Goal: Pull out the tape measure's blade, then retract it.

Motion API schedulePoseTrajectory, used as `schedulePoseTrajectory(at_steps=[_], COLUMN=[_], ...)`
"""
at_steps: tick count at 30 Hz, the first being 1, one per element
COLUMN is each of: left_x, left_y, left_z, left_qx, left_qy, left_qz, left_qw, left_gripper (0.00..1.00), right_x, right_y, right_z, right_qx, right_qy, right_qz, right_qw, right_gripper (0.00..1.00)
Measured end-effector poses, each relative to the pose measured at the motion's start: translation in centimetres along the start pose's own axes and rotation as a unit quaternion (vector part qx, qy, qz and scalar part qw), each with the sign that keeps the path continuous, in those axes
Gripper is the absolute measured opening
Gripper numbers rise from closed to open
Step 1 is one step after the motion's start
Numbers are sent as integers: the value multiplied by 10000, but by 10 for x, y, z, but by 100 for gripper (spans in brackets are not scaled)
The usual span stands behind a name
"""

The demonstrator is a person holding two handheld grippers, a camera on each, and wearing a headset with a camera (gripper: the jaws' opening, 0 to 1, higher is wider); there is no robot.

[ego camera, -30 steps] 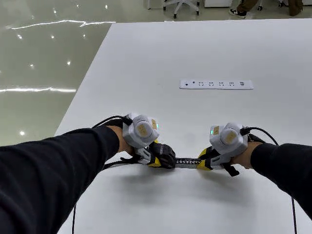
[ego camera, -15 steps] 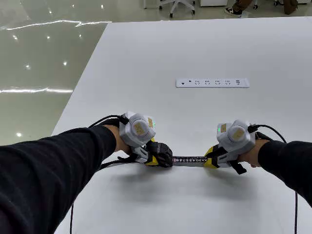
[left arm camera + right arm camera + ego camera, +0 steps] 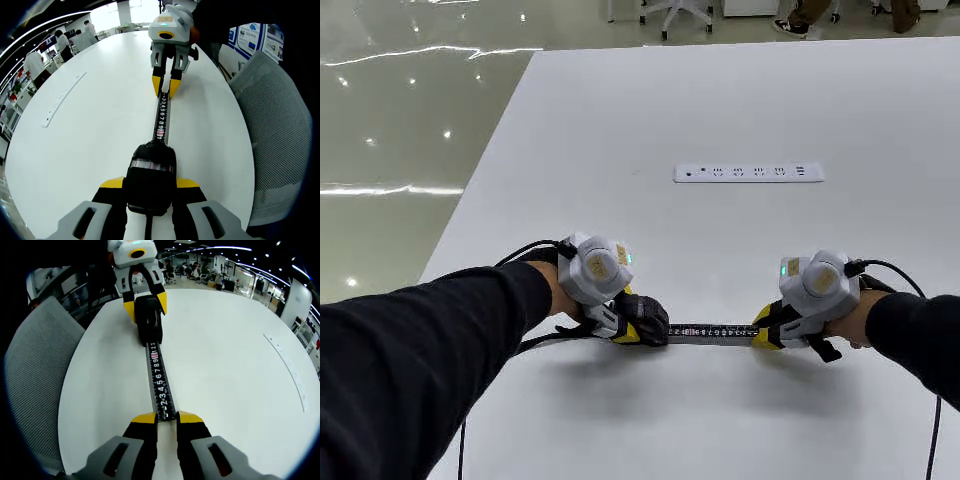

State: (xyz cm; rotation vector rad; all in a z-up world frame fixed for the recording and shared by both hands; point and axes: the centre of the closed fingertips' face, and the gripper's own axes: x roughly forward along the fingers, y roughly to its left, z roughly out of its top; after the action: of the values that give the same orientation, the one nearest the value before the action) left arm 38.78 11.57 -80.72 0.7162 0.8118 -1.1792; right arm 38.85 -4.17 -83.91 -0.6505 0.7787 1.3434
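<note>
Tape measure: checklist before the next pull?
1. Left hand-held gripper clamped on the tape measure case: ok.
2. Right hand-held gripper shut on the blade end: ok.
3. Blade straight and unkinked between case and right hand-held gripper: ok.
4. Blade lying low along the table: ok.
5. Power strip away from the blade line: ok.
6. Blade lock position: cannot tell.

The left arm (image 3: 450,325) and right arm (image 3: 917,328) reach forward. The left gripper (image 3: 632,332) clamps the case (image 3: 150,176); the right gripper (image 3: 761,338), facing it, pinches the blade (image 3: 159,382)'s tip.
</note>
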Motion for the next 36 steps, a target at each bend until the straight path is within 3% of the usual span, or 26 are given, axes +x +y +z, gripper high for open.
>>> schedulePoseTrajectory(at_steps=[12, 36], left_x=[0, 0], left_y=[0, 1], left_z=[1, 1], left_qx=[-18, -103], left_qy=[-39, -87], left_qz=[19, 69], left_qw=[10000, 9999], left_gripper=[31, 31], right_x=[-8, -35], right_y=[1, -10], right_z=[-11, -42], right_qx=[-152, -19], right_qy=[136, 251], right_qz=[-63, -218], right_qw=[9998, 9994], right_gripper=[8, 8])
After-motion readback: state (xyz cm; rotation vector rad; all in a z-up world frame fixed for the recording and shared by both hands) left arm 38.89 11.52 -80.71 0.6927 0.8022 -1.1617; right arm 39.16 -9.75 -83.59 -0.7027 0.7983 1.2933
